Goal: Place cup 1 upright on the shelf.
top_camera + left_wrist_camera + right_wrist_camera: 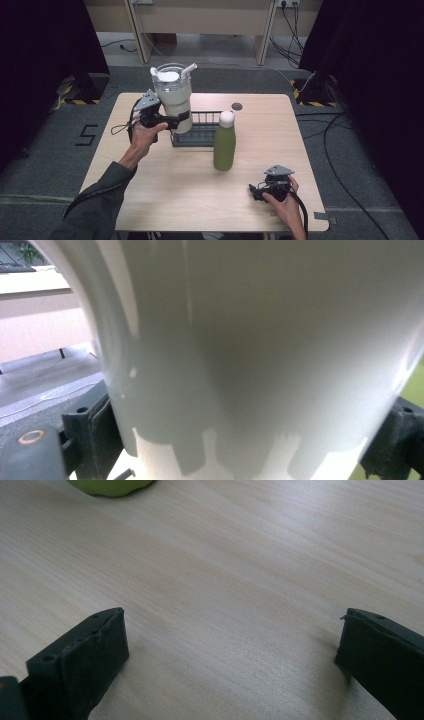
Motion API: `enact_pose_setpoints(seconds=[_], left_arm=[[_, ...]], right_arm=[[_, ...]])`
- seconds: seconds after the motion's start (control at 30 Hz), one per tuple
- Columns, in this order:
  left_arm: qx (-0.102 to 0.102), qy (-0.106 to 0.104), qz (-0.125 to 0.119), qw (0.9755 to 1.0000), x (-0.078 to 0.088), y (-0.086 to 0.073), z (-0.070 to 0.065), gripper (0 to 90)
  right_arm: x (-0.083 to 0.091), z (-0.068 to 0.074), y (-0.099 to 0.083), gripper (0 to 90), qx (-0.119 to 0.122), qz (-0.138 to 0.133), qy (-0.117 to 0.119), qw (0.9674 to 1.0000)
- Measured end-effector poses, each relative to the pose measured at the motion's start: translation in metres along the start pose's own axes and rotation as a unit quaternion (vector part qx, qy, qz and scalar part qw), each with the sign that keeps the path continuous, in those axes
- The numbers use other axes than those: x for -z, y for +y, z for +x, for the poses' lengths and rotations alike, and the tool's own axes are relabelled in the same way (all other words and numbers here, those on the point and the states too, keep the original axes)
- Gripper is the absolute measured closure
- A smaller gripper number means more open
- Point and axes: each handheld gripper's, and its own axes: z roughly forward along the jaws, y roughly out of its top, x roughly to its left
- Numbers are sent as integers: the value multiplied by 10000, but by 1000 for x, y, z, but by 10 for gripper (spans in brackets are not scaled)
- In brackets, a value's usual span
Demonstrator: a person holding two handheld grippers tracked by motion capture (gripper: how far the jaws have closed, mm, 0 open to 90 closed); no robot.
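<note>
A cream tumbler with a clear lid and a white straw is held up over the left end of a black wire rack. My left gripper is shut on the tumbler's lower body; in the left gripper view the pale tumbler wall sits between the two jaws. A green bottle with a white cap stands upright on the table just in front of the rack. My right gripper rests low at the table's front right, open, with bare wood between its jaws; the bottle's base shows at the top.
The wooden table has a small dark round disc near its far edge. Black curtains flank both sides. Cables run over the floor at the right and behind the table.
</note>
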Motion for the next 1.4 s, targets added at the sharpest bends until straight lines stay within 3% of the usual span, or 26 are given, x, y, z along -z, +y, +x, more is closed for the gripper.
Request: enact_pose_setpoints(seconds=[0.3,0.33,0.4,0.43,0.57,1.4], left_arm=[[-33,31,59,10000,-22,-6,5,105],[45,42,-8,10000,-25,-7,5,105],[32,73,18,10000,-30,-9,6,105],[-70,90,106,9999,-31,-9,9,105],[69,111,40,9999,-37,-12,12,105],[70,341,191,9992,-54,-36,26,104]], right_arm=[[0,0,0,4,21,-2,1,10000],[0,0,0,3,20,-4,2,10000],[0,0,0,4,24,-4,-5,10000],[0,0,0,3,23,-6,-5,10000],[0,0,0,3,25,-4,-5,10000],[0,0,0,4,26,-5,-5,10000]])
